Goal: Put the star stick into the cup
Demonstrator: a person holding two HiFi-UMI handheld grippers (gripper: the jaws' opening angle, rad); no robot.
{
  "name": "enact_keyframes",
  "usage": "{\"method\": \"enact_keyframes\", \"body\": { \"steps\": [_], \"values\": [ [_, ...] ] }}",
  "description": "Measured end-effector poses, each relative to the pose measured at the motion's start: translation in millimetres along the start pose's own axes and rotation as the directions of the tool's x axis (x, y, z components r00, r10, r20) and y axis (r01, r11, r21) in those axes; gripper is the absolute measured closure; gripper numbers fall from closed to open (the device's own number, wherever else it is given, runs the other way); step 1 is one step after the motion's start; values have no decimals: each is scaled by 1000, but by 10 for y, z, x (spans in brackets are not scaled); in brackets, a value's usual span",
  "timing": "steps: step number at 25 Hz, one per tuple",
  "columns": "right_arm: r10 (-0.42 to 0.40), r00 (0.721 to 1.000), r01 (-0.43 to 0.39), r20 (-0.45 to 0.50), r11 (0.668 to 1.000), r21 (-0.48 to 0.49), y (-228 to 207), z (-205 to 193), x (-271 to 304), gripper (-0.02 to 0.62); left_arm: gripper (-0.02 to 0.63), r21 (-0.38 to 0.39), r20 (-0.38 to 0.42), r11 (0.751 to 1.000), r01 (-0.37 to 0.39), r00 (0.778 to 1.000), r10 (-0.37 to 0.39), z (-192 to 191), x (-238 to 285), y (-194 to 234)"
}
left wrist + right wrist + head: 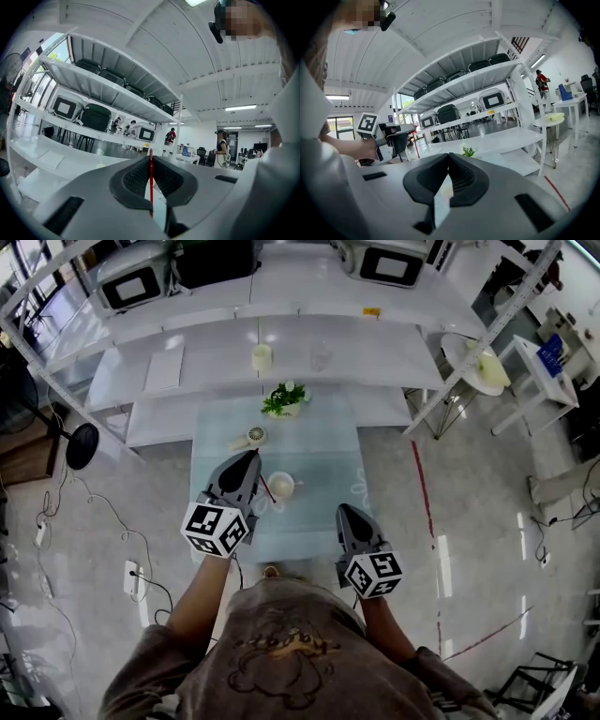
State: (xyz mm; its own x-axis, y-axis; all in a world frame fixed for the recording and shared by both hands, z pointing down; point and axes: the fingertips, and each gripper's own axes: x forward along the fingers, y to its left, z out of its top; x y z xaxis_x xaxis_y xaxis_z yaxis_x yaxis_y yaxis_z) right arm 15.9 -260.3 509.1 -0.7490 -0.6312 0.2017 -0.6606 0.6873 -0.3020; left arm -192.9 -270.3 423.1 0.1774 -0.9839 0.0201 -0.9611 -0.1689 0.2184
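My left gripper (pixel 251 465) is raised over the left part of the pale glass table (pixel 319 451), tilted upward and shut on the thin red stick (pixel 267 489). The stick slants down toward the white cup (pixel 281 486), which stands just right of that gripper. In the left gripper view the stick (pixel 150 183) stands upright, pinched between the closed pads; its star end is hidden. My right gripper (pixel 349 514) hovers near the table's front right, shut and empty. The right gripper view shows the left gripper (pixel 399 140) and its stick (pixel 414 147) off to the left.
A small hand fan (pixel 251 437) and a potted plant (pixel 285 399) sit on the table's far part. Behind it run long white shelves (pixel 216 343) with a pale cup (pixel 262 356), a clear glass (pixel 320 356) and cases. A round white table (pixel 473 362) stands at right.
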Motion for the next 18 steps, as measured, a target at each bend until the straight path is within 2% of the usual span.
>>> {"method": "enact_keyframes", "body": {
  "steps": [11,18],
  "values": [
    [-50,999,50,-3,999,12,-152,-5,30,594,572,26,8,999,36,999,-36,59,436,118],
    [-86,996,87,-15,996,22,-240,-66,1,594,572,23,4,999,46,999,-46,-143,641,194]
  ]
}}
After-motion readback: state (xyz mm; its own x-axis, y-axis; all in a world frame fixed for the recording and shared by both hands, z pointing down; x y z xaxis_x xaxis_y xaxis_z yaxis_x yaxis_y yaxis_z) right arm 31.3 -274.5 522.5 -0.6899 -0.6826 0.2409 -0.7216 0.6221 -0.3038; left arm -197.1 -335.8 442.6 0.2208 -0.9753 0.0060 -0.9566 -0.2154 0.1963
